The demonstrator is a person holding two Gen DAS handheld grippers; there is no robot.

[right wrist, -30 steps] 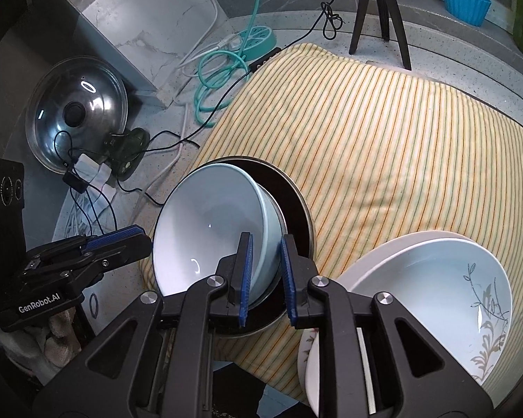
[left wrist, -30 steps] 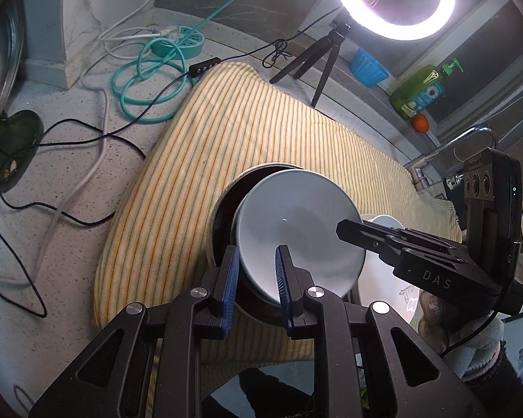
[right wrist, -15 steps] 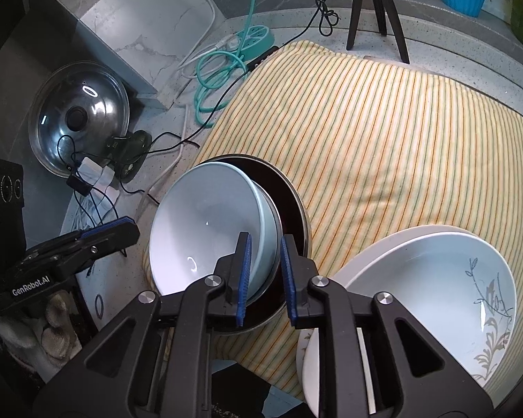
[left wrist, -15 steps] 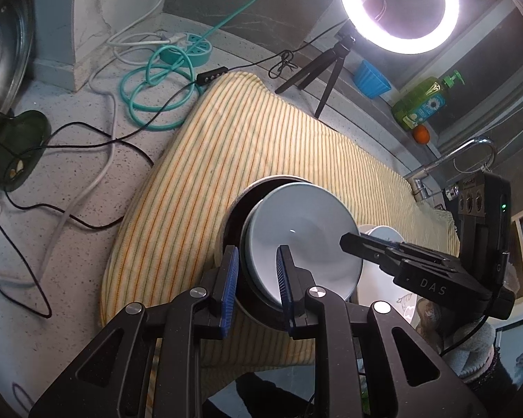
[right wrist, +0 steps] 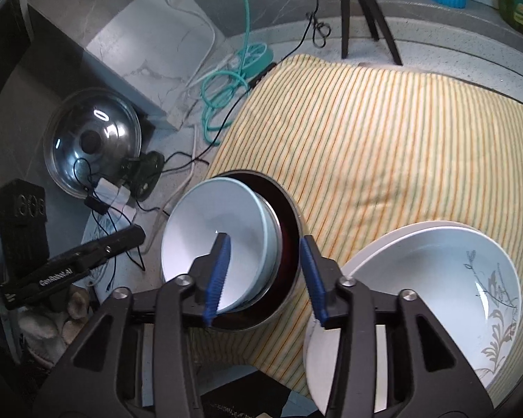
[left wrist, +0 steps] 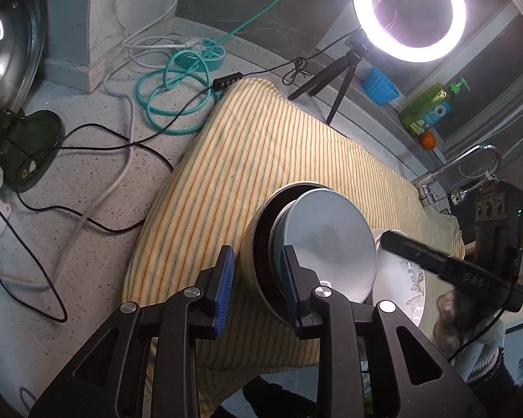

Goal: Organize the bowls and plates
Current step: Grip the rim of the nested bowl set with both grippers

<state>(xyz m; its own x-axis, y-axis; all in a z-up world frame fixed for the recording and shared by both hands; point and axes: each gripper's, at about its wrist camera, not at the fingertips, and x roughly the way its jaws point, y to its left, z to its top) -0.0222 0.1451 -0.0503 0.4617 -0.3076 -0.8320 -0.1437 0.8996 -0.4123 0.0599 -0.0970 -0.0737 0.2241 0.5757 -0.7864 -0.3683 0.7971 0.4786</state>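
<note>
A pale blue bowl point(left wrist: 327, 237) point(right wrist: 219, 216) leans tilted inside a dark, steel-walled bowl point(left wrist: 258, 223) point(right wrist: 287, 223) on the striped yellow cloth point(left wrist: 261, 160). My left gripper point(left wrist: 258, 289) straddles the dark bowl's near rim. Its jaws are opening, and a thin gap shows beside the left pad. My right gripper point(right wrist: 265, 275) straddles both rims from the other side. Its jaws are also opening and stand wide, with the pads off the bowls. A white bowl with a grey leaf pattern point(right wrist: 436, 278) point(left wrist: 404, 278) sits on a white plate point(right wrist: 331, 365) to the right.
A glass pot lid point(right wrist: 90, 146), a coiled teal cable point(left wrist: 177, 104) and loose black and white wires lie on the speckled counter to the left. A ring light point(left wrist: 409, 14) on a tripod, a blue cup point(left wrist: 380, 85), a green soap bottle point(left wrist: 425, 108) and a faucet point(left wrist: 470, 160) stand behind.
The right gripper's jaws have spread wide and let go of the pale bowl's rim. The left gripper's jaws have parted slightly. The pale bowl now rests in the dark bowl.
</note>
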